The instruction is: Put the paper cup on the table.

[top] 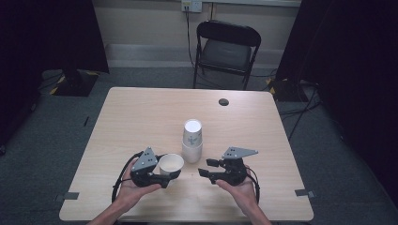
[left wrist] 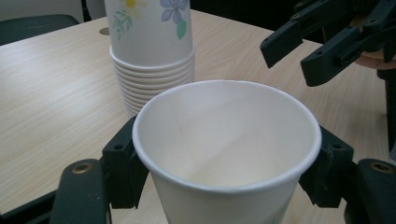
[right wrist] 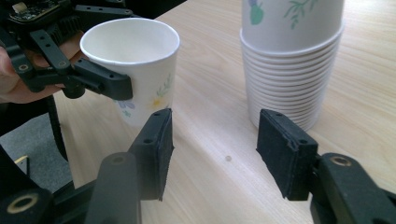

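In the left gripper view an upright white paper cup (left wrist: 226, 140) with a flower print sits between the two jaws of my left gripper (left wrist: 226, 163), which is shut on its sides just under the rim. From above, that cup (top: 171, 162) and the left gripper (top: 170, 170) are at the table's near left. A tall stack of upside-down flowered cups (top: 192, 140) stands just right of it, touching the table. My right gripper (top: 205, 168) hovers right of the stack, open, pointing left. Nothing lies between the right gripper (right wrist: 212, 149) jaws, and the stack (right wrist: 292, 70) and the held cup (right wrist: 135, 60) stand beyond them.
The light wooden table (top: 141, 112) has a round cable hole (top: 223, 101) near its far edge. A black folding chair (top: 225, 47) stands behind the table. Dark curtains hang at both sides, with cables on the floor at the right.
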A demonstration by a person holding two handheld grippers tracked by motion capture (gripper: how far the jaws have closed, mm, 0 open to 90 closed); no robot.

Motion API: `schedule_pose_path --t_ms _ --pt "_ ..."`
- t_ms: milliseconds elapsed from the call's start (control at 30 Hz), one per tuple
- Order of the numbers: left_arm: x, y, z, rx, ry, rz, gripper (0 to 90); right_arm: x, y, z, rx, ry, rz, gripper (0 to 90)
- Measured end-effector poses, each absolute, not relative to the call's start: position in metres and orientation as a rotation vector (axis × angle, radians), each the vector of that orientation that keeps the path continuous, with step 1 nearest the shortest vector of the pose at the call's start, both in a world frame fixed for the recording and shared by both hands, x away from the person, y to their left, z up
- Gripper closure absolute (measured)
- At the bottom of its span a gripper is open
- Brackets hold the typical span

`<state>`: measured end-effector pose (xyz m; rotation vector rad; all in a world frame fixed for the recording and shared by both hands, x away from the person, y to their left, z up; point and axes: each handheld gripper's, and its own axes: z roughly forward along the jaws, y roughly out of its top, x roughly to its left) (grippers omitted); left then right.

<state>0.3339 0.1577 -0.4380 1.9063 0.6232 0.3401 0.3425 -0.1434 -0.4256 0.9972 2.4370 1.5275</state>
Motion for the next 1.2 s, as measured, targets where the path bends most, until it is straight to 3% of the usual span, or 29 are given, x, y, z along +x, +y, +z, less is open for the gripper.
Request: schedule_pose_path --t_ms 1200 --pt "0.384 0.199 -0.421 1.765 0.812 0.577 30.5 0.343 -0.156 -0.428 1.003 2.408 1.445 38.7"
